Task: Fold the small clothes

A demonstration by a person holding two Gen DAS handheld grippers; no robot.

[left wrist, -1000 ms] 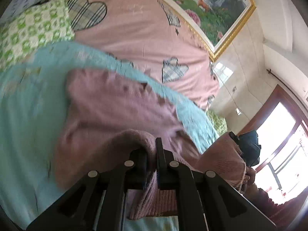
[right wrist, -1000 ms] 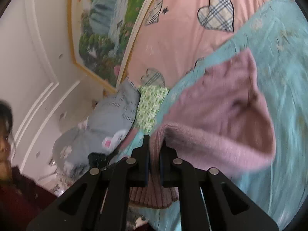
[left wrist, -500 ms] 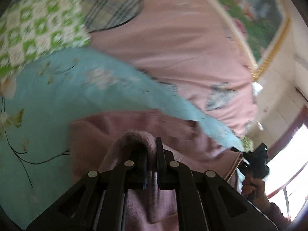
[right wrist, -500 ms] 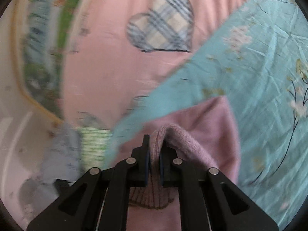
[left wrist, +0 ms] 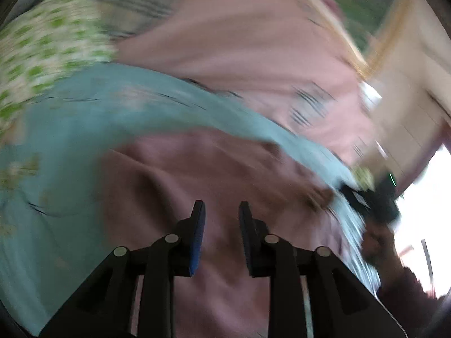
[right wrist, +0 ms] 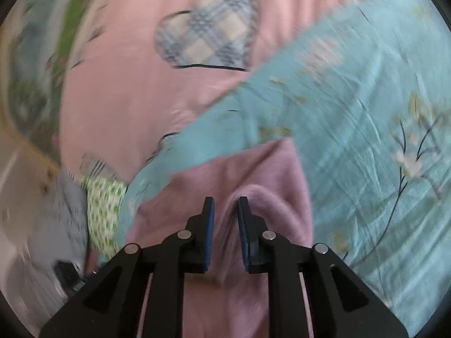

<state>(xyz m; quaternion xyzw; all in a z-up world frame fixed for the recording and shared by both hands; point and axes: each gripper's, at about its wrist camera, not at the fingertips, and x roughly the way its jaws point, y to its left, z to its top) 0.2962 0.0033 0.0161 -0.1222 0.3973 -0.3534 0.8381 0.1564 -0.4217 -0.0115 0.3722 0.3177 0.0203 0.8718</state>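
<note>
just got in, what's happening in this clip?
A person with a handheld claw in each hand is folding a mauve knit sweater on a teal floral bedsheet. At this moment both claws stand open over the sweater: the left claw has nothing between its fingers, and the right claw has a raised fold of knit in the gap, jaws apart. The frames are motion-blurred. A pink quilt with plaid hearts lies beyond the sheet.

Garment (right wrist: 245, 169) lying on sheet (right wrist: 352, 107), quilt (right wrist: 135, 90) behind the sheet, pillow (right wrist: 103, 208) at quilt's left
</note>
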